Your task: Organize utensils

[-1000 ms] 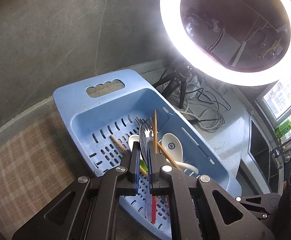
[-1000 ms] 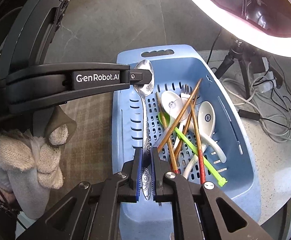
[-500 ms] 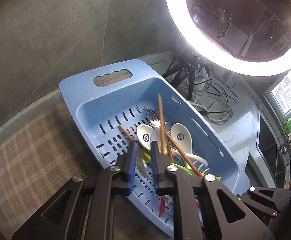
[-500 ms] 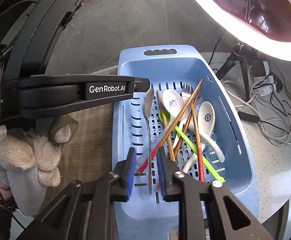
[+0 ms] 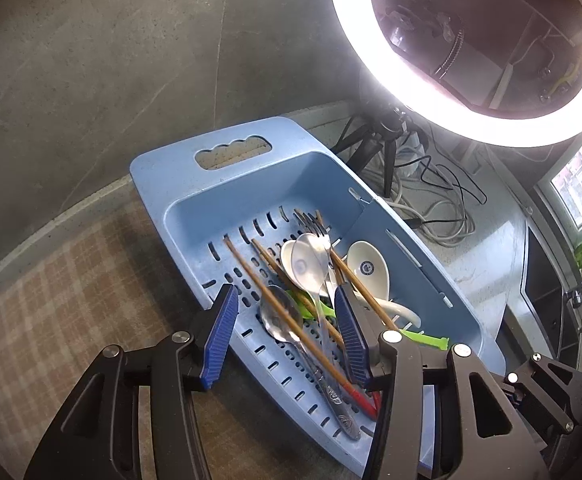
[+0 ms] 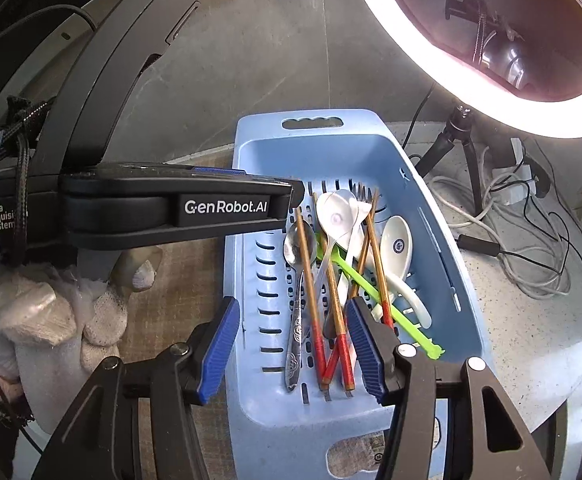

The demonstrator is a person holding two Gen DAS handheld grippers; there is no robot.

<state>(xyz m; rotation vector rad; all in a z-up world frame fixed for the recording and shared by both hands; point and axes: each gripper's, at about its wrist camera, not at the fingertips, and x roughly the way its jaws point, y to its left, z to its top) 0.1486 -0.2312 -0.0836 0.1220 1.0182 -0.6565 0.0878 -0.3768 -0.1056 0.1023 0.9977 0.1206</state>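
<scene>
A blue slotted basket (image 5: 247, 176) (image 6: 463, 280) holds a metal spoon (image 5: 287, 328) (image 6: 297, 280), red-tipped wooden chopsticks (image 5: 287, 312) (image 6: 311, 300), white ceramic spoons (image 5: 367, 268) (image 6: 397, 244), a clear plastic spoon (image 5: 309, 260) (image 6: 333, 216), a fork (image 6: 363, 196) and a green utensil (image 5: 423, 336) (image 6: 387, 308). My left gripper (image 5: 287, 336) is open and empty just above the metal spoon; its arm shows in the right wrist view (image 6: 179, 208). My right gripper (image 6: 295, 344) is open and empty over the utensil handles.
The basket sits on a checked cloth (image 5: 51, 300) on a grey counter (image 6: 531, 340). A ring light (image 5: 471, 120) on a tripod (image 5: 371, 152) and tangled cables (image 6: 523, 232) stand to the right. A stone wall (image 5: 131, 60) is behind.
Both grippers have opened wide. The metal spoon they held between them has dropped and now lies flat in the basket beside the chopsticks.
</scene>
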